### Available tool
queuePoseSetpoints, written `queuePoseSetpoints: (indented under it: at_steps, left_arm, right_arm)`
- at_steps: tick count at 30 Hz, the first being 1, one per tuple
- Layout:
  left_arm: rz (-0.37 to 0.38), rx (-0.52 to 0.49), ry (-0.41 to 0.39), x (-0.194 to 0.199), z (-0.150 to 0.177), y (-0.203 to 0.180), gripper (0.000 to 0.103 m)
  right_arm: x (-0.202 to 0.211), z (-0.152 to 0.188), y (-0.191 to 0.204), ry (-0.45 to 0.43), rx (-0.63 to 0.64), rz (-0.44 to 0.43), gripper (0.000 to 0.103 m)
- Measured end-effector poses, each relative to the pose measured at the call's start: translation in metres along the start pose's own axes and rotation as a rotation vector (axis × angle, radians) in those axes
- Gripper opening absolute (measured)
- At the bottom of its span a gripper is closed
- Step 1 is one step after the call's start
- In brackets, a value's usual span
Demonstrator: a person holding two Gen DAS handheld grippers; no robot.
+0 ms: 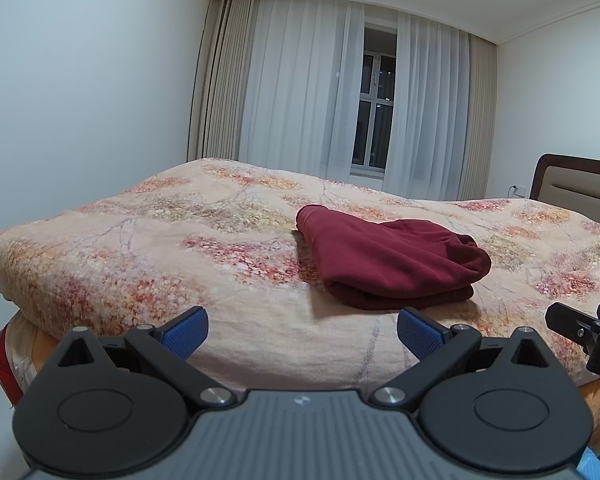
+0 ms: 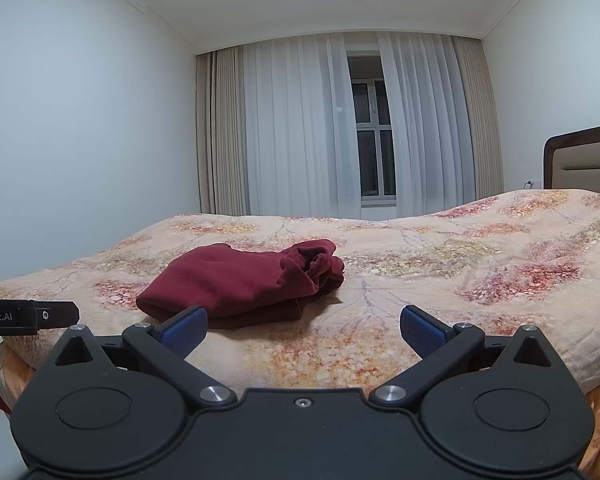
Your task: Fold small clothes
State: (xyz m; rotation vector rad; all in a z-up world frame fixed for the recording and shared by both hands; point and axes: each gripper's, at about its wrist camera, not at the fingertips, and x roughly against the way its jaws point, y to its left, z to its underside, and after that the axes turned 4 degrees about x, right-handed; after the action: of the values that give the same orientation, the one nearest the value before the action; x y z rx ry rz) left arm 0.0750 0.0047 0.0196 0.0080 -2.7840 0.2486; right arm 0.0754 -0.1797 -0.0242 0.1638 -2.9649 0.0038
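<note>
My left gripper (image 1: 302, 334) hangs at the near edge of the bed, jaws spread wide with nothing between the blue pads (image 1: 186, 332). Ahead of it and slightly right, the maroon garment (image 1: 388, 262) lies on the floral duvet (image 1: 148, 248) — already doubled over, with a rounded fold along the near edge and two layers showing. My right gripper (image 2: 303, 334) is level with the left and likewise fully open and empty; from its view the garment (image 2: 244, 284) sits ahead and to the left, its bunched, gathered end (image 2: 320, 266) turned toward the headboard (image 2: 580, 160). Judgement on handling: a soft, thickish knit, light, limp, not slippery; it should sag between two grips and drag on the quilted cover. Best purchase appears to be the flat corners at the left end, pinching both layers together — not the crumpled right end, which would pull unevenly. Not determinable: what kind of garment it is, whether sleeves or legs are tucked inside, and the state of its underside. Bed frame and floor are cut off below.
</note>
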Motion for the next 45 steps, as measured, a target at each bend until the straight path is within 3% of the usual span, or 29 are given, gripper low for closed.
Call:
queuePoseSetpoints:
  at_steps: [40, 45]
  left_arm:
    - [0.005, 0.004, 0.016, -0.0008, 0.0030, 0.0004, 0.103]
    - [-0.021, 0.000, 0.023, -0.0024, 0.0029, -0.0008, 0.103]
  right_arm:
    - [-0.0003, -0.0001, 0.0002, 0.002, 0.000, -0.001, 0.102]
    - [-0.0004, 0.0000, 0.0001, 0.003, -0.001, 0.000, 0.102]
